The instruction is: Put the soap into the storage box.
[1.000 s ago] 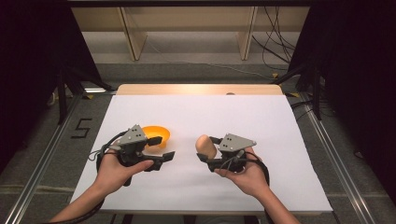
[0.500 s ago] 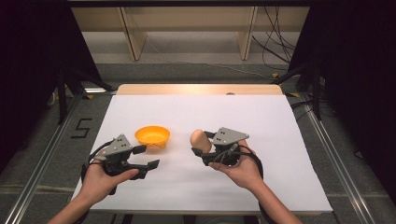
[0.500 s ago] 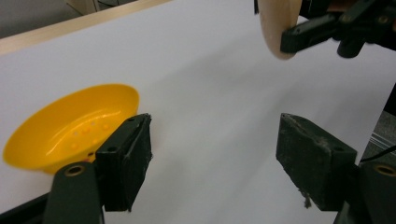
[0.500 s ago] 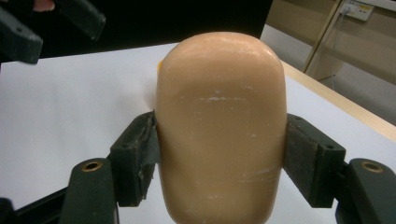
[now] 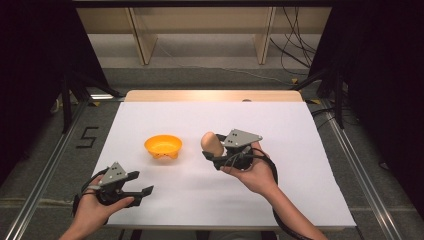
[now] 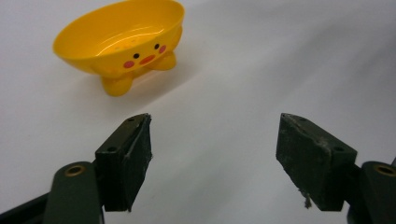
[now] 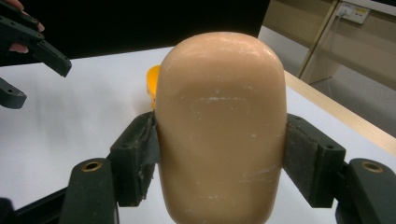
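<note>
The left gripper (image 5: 145, 191) hangs low at the table's (image 5: 300, 195) near left corner, jaws spread with nothing between them. Farther in, the right gripper (image 5: 210, 152) pinches a tan loaf (image 5: 212, 144), its pads pressed to both sides, held above the white surface. Just left of the loaf stands the yellow bowl (image 5: 163, 146), upright and empty.
</note>
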